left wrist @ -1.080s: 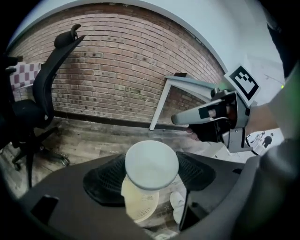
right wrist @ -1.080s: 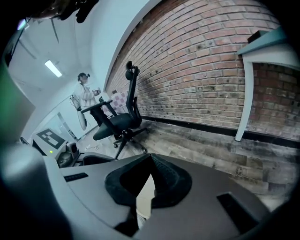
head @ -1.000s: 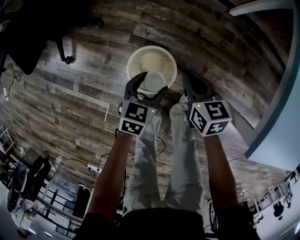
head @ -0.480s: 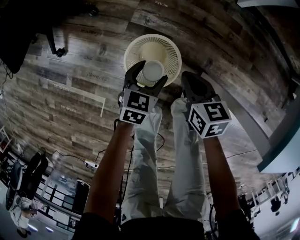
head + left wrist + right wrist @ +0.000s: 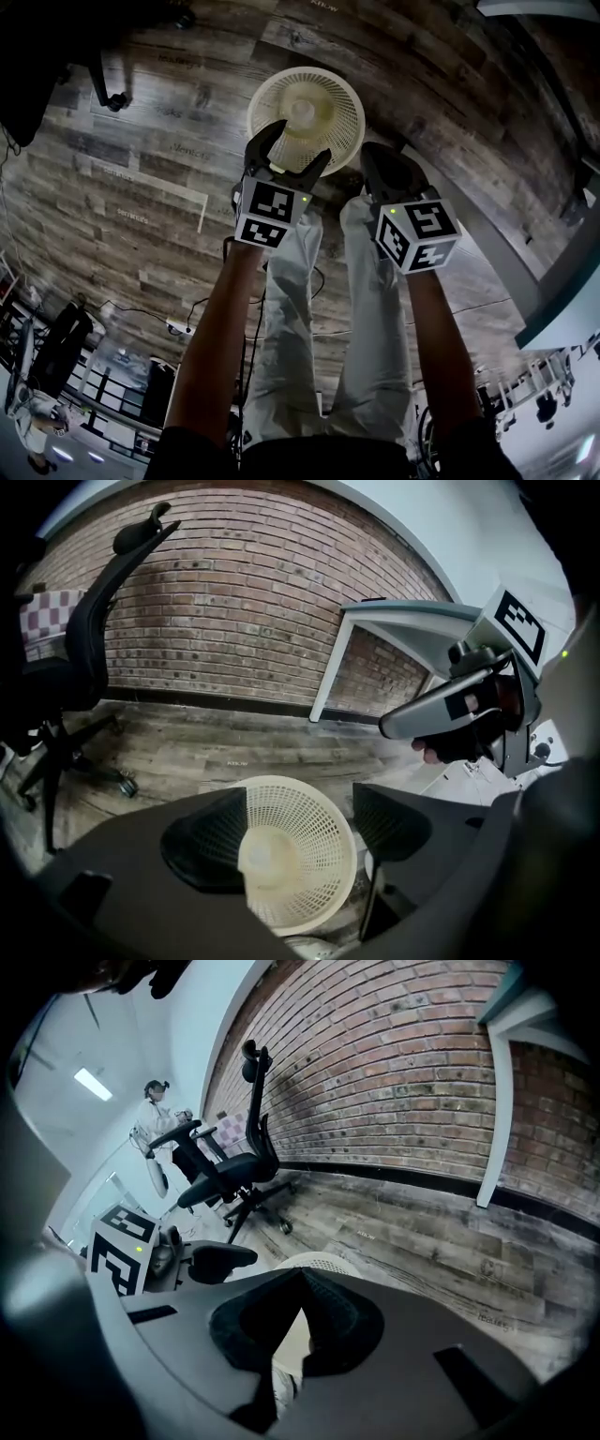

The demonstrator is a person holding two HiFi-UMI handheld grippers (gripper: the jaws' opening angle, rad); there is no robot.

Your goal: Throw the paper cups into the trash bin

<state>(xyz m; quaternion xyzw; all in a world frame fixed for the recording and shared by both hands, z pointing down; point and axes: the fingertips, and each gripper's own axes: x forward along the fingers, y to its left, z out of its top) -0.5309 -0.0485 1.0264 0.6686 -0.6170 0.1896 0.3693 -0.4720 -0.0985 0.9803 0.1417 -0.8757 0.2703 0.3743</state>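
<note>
The left gripper [image 5: 302,139] hangs right over the bin [image 5: 330,92], jaws spread wide, nothing between them. The right gripper [image 5: 300,1277] is just beside it, jaws pressed together, empty. Below, a pale, blurred cup [image 5: 265,855] shows inside the bin. Farther off are a chair [image 5: 84,667] and a brick wall [image 5: 244,592].

- Trash bin [image 5: 325,1260]: in the right gripper view, mostly hidden behind the right claw [image 5: 300,1281], whose jaws are together.
- Pale patch [image 5: 267,855] inside the bin: blurred, so cup or bin floor, cannot tell.
- Office chair [image 5: 70,663]: cut off by the left edge.
</note>
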